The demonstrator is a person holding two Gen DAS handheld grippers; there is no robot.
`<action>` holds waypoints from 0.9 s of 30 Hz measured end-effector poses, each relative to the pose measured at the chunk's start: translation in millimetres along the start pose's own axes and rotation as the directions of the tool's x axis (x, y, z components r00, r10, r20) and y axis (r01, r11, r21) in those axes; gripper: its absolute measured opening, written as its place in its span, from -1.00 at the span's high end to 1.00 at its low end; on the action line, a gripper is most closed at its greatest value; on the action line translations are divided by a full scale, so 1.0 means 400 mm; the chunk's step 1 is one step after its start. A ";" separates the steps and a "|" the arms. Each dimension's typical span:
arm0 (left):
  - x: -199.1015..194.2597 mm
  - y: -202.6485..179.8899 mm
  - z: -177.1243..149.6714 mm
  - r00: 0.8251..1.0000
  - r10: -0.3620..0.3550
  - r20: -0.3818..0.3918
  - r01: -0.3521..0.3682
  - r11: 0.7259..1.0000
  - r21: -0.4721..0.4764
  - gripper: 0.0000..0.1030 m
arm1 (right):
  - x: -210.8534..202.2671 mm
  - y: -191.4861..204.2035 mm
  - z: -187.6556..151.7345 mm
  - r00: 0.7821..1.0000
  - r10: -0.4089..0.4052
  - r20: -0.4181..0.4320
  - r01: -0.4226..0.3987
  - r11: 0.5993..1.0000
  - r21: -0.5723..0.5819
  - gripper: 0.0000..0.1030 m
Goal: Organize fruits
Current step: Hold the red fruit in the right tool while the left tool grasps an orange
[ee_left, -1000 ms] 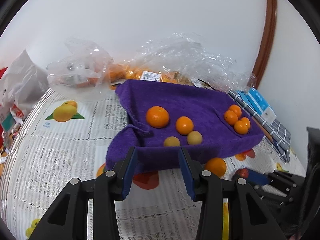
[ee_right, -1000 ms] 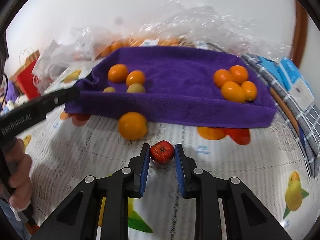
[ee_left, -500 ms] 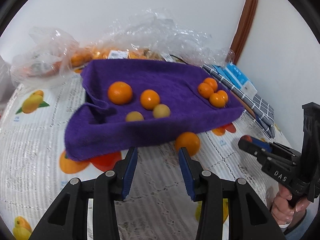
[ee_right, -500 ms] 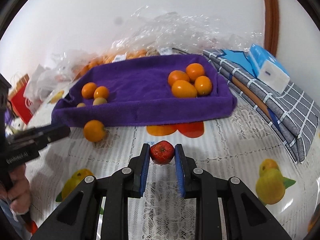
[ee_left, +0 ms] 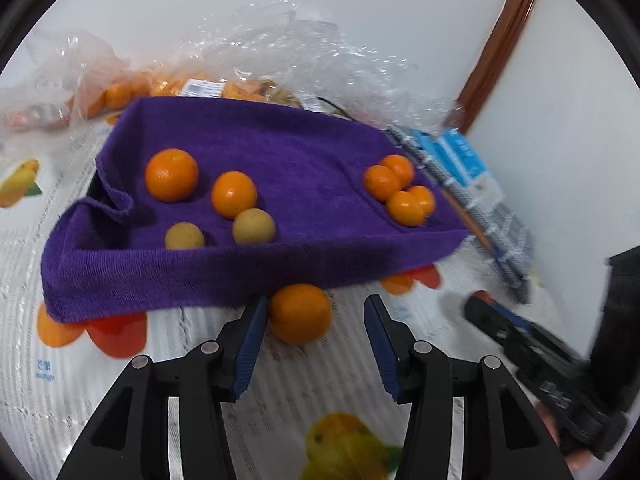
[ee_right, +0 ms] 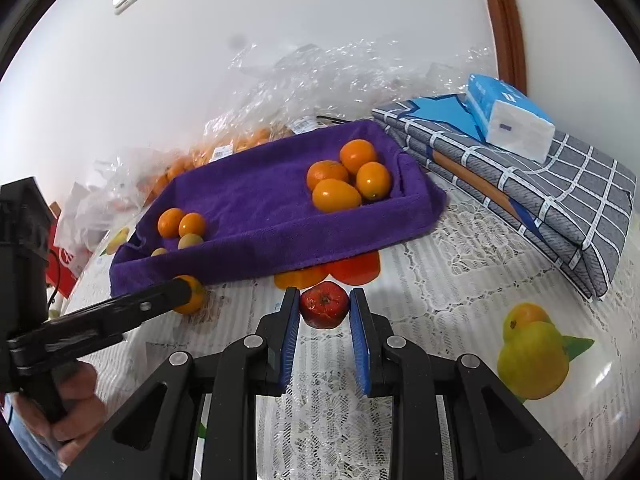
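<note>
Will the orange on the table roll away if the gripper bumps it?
Probably yes. The orange is round and lies loose on the flat tablecloth, so a nudge would likely roll it. The towel edge right behind it might stop it going far that way. It sits off-centre, near one finger of the open left gripper, so closing may push it sideways first.

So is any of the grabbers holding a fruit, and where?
The right gripper holds the small red fruit by its two sides. The left gripper is open around the loose orange, not gripping.
</note>
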State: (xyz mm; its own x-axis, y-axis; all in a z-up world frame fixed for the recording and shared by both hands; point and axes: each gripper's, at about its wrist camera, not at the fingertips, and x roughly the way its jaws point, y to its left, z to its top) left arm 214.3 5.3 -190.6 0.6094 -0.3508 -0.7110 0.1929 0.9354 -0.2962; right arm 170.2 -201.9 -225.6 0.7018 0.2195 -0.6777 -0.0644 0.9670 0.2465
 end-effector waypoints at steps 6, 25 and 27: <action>-0.029 0.000 -0.010 0.997 -0.040 0.062 0.039 0.999 0.027 0.38 | 0.002 0.004 0.000 1.000 0.015 -0.001 -0.015 1.000 -0.011 0.52; -0.099 0.044 0.001 0.980 -0.016 0.197 0.032 0.997 -0.076 0.38 | -0.007 0.007 -0.001 1.000 -0.014 0.015 0.015 1.000 -0.020 0.52; -0.101 0.042 0.001 0.979 -0.014 0.201 0.029 0.997 -0.072 0.38 | -0.006 0.007 -0.001 1.000 -0.020 0.013 0.020 1.000 -0.021 0.52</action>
State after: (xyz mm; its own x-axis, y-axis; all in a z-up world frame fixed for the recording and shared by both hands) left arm 193.0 35.2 -166.6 0.7488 -0.3479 -0.5641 0.1543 0.9193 -0.3621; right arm 168.0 -199.7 -223.5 0.7122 0.1986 -0.6734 -0.0654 0.9738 0.2180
